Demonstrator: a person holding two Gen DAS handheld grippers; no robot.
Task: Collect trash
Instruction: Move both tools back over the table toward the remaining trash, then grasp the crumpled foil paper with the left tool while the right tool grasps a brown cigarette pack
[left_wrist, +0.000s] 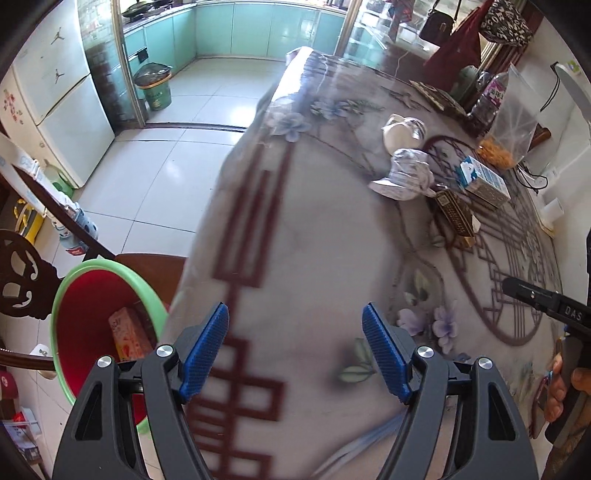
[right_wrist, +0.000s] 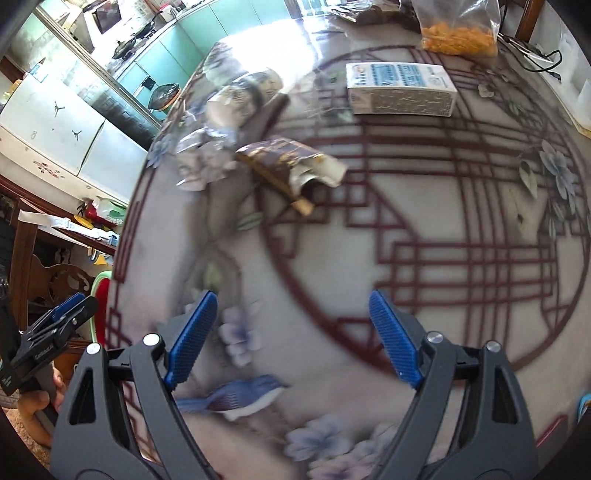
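Both hand-held grippers stand over the table (left_wrist: 325, 229) with nothing between their blue pads. Left gripper (left_wrist: 295, 350): jaws spread wide, hanging above the table's left edge, pointing steeply down at bare patterned cloth. Right gripper (right_wrist: 291, 332): jaws likewise wide apart, empty, above the near part of the table over the red lattice circle printed on the cloth.

Trash on the table lies toward the far side, well apart from both grippers. A crumpled silver wrapper (right_wrist: 203, 155) sits near the far left edge. Just beside it, possibly touching, lies a torn brown packet (right_wrist: 288, 170), its open end toward the near side. A blue and white carton (right_wrist: 399, 88) lies flat on its side further toward the far right. A white cup (left_wrist: 402, 131) lies tipped over beyond the wrapper. A clear bag of orange snacks (right_wrist: 458, 33) stands upright at the far edge; a plastic bottle (left_wrist: 491, 96) stands beside it.

A red bin with a green rim (left_wrist: 92, 314) stands off the table's left edge, below table height, with a pink box (left_wrist: 129, 332) already inside it. The left gripper hangs between this bin and the table's middle.

Motion blur softens the near cloth in both views.
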